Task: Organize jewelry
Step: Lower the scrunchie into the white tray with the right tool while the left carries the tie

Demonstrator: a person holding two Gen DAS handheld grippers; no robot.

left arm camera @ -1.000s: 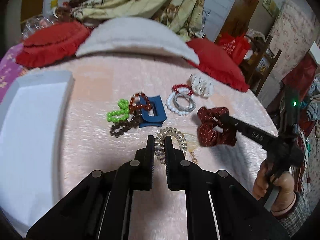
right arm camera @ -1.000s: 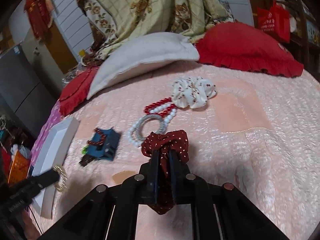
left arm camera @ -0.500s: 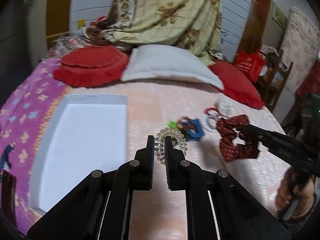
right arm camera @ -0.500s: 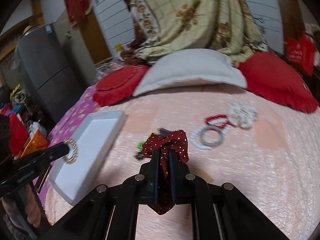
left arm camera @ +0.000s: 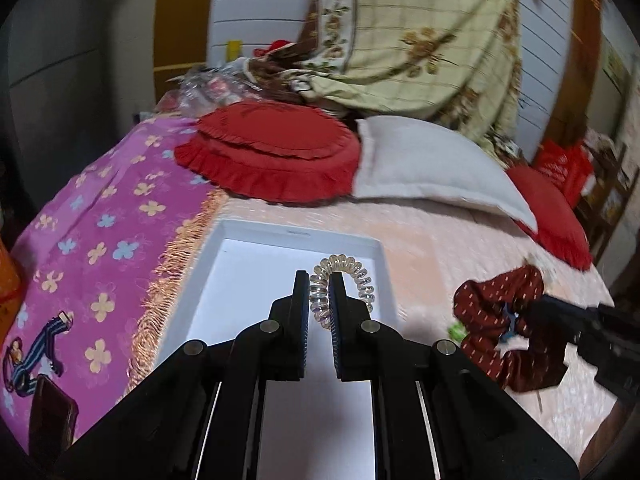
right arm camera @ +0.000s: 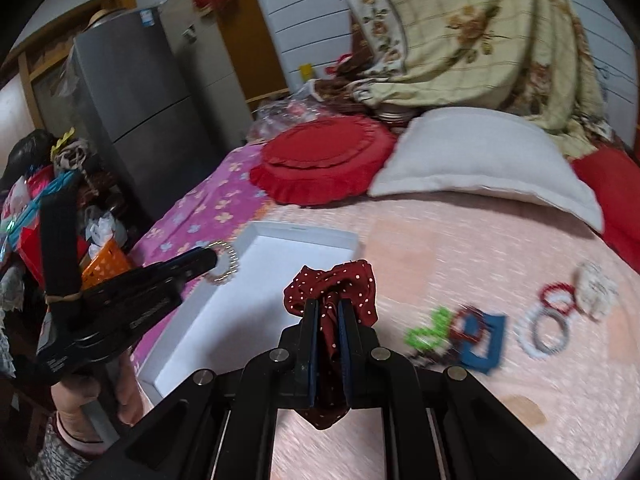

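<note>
Left hand-held gripper [left arm camera: 319, 298] now over tray [left arm camera: 240, 280] — pinching coil tie [left arm camera: 344, 280] | right [right arm camera: 328, 322] clamps scrunchie [right arm camera: 332, 288] — beads blurred

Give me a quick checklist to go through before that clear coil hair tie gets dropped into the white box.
1. Left gripper holds the coil hair tie: ok.
2. Coil is over the white tray: ok.
3. Tray floor beneath is bare: ok.
4. Coil's height above the tray floor: cannot tell.
5. Right gripper, holding the red scrunchie, is clear of the left one: ok.
6. Scrunchie over the tray: not ok, it is beside it.
</note>
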